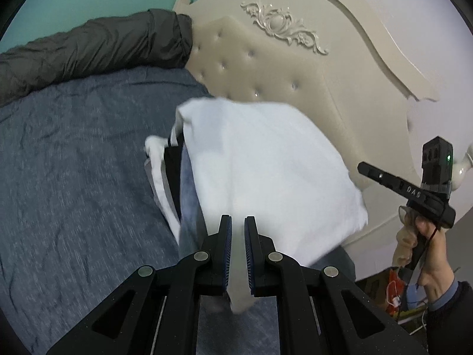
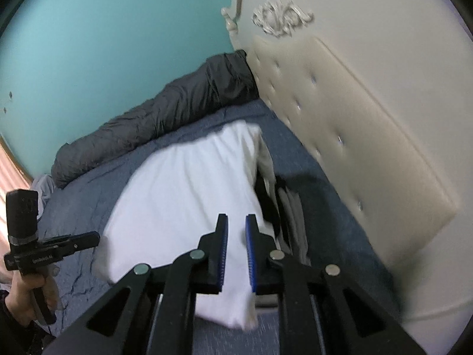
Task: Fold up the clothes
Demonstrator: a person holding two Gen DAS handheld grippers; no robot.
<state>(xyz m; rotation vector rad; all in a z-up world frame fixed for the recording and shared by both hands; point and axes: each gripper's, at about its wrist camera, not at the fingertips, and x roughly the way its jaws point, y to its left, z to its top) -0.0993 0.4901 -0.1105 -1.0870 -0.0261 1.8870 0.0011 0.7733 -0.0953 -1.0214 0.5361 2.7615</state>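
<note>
Left claw [image 1: 237,251] and right claw [image 2: 236,251] each clenched on a near edge of the white garment [image 1: 266,159], lifted over the bed [image 1: 74,153].
Garment fills frame centre, above a stack of folded clothes [image 1: 170,177]; likely mid-carry or mid-fold. Next: lower evenly, edges aligned.

Garment [image 1: 266,159] over clothes stack [image 1: 171,177] on bed [image 1: 74,162], w/ headboard [image 1: 251,68] behind.

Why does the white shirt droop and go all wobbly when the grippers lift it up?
The white shirt is probably soft and floppy: it sags between the left gripper and right gripper and hangs below them. It seems light, since two small pinches hold it up. It would likely crumple onto the blue bedcover if let go.
</note>
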